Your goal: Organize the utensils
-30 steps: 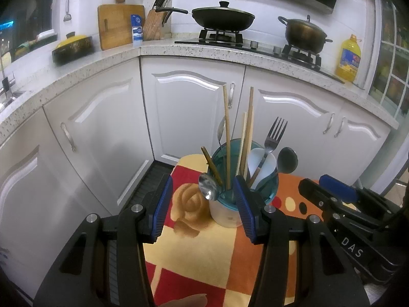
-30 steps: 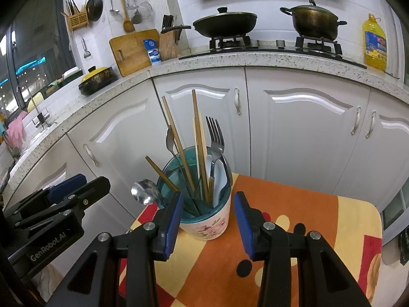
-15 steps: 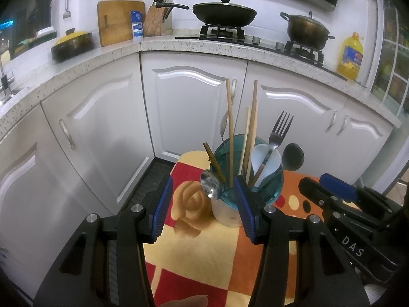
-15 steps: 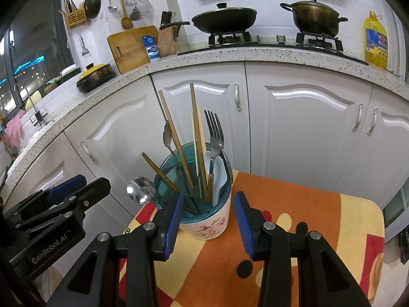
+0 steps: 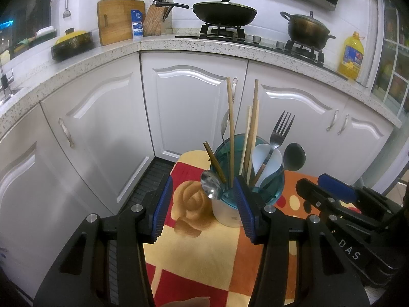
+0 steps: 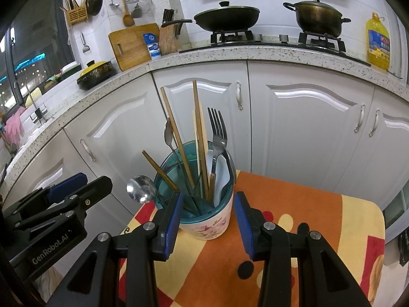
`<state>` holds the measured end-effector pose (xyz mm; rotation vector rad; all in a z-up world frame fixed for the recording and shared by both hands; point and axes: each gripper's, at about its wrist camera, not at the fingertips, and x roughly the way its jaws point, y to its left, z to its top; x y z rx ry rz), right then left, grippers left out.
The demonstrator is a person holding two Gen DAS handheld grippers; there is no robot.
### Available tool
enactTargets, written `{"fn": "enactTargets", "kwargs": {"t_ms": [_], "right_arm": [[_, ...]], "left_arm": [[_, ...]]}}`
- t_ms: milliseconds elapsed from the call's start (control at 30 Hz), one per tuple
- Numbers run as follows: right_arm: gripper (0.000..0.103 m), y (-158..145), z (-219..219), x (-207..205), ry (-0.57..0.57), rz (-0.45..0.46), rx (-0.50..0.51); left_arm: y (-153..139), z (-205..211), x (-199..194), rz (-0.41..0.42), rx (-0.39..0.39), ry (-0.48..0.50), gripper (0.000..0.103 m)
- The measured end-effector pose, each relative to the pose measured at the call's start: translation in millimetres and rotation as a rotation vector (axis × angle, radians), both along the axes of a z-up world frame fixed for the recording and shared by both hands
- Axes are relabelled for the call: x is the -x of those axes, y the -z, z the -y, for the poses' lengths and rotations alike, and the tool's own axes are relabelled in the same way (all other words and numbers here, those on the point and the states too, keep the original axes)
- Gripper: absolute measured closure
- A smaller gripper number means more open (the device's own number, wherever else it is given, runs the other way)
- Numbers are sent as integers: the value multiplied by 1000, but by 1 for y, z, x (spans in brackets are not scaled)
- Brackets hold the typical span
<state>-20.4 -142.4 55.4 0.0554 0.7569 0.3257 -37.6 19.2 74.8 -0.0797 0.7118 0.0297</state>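
Note:
A white floral utensil cup [image 6: 207, 226] with a teal liner [image 5: 271, 192] stands on a small table with a red, orange and yellow cloth [image 6: 294, 230]. It holds wooden chopsticks [image 6: 198, 128], a fork [image 6: 217, 128], metal spoons and a white ceramic spoon [image 5: 265, 156]. One metal spoon [image 6: 140, 188] hangs over the cup's left rim. My left gripper [image 5: 203, 204] is open and empty, just short of the cup's left side. My right gripper [image 6: 208, 223] is open and empty, its fingers either side of the cup's near face, apart from it.
White cabinet doors [image 5: 189, 107] stand close behind the table. The counter above holds a wok [image 5: 225, 14], a pot [image 5: 306, 29], an oil bottle [image 5: 352, 56], a knife block and a cutting board [image 6: 133, 44]. The table edge drops off at the left.
Both views have drifted slightly upward and back from the cup. The cup and utensils have not moved. Both grippers stay open.

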Motion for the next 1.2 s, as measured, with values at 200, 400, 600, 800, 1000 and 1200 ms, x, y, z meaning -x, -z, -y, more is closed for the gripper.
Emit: {"fn": "enactTargets", "kwargs": {"t_ms": [200, 400, 600, 800, 1000, 1200], "right_arm": [[63, 2, -1, 0, 1, -4, -1], [63, 5, 1, -1, 0, -9, -1], [63, 5, 0, -1, -2, -9, 0], [63, 6, -1, -2, -3, -12, 1], [63, 6, -1, -2, -4, -14, 1], [63, 8, -2, -1, -5, -16, 2]], "left_arm": [[1, 2, -1, -4, -5, 4, 55], [1, 3, -2, -5, -5, 5, 55], [1, 2, -3, -6, -4, 4, 55], [1, 3, -3, -6, -7, 3, 55], [1, 3, -3, -7, -4, 3, 55], [3, 3, -3, -10, -4, 2, 55]]}}
